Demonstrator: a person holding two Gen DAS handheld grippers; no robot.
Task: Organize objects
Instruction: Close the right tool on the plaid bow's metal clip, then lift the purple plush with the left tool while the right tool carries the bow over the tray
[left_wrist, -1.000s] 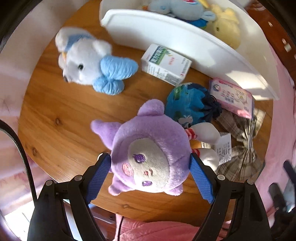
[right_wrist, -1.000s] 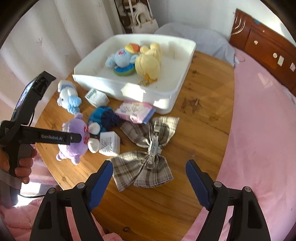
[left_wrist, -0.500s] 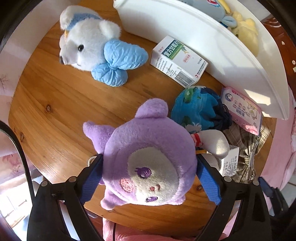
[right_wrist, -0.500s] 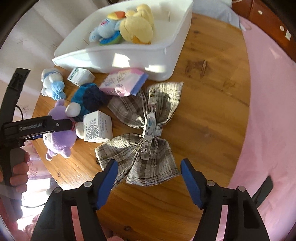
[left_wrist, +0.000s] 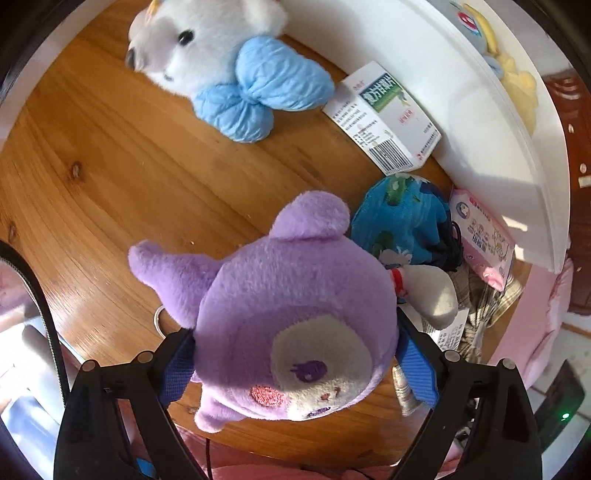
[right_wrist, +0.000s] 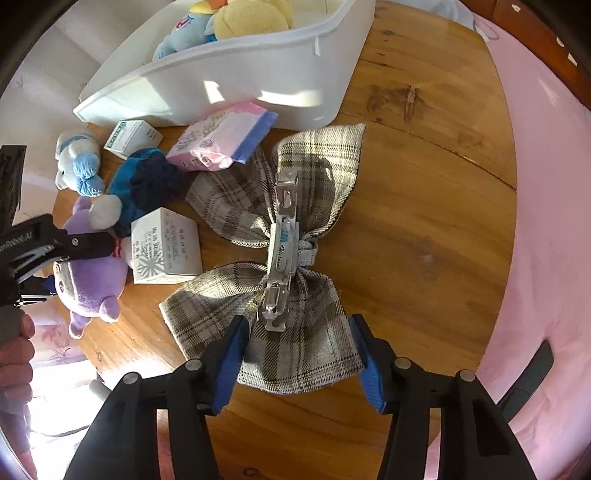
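Note:
A purple plush (left_wrist: 288, 314) lies face up on the round wooden table (left_wrist: 110, 184). My left gripper (left_wrist: 295, 369) straddles its head from above. The jaws are closing, with the blue pads at the plush's sides and no clear squeeze showing. The right wrist view shows a grey plaid bow hair clip (right_wrist: 288, 229) lying flat. My right gripper (right_wrist: 299, 360) points down over its near wing. Those jaws are also closing, and the wing's edges reach both pads. A white bin (right_wrist: 258, 74) at the back holds a blue plush and a yellow plush.
A white plush with a blue bow (left_wrist: 221, 55), a medicine box (left_wrist: 384, 118), a blue pouch (left_wrist: 402, 221), a pink tissue pack (right_wrist: 221, 140) and a small white box (right_wrist: 166, 251) crowd the table's left. A pink bed (right_wrist: 546, 221) borders the right edge.
Both grippers have sunk toward the table. The right jaws have narrowed around the bow's near wing. The left gripper has come lower over the purple plush, which now fills the gap.

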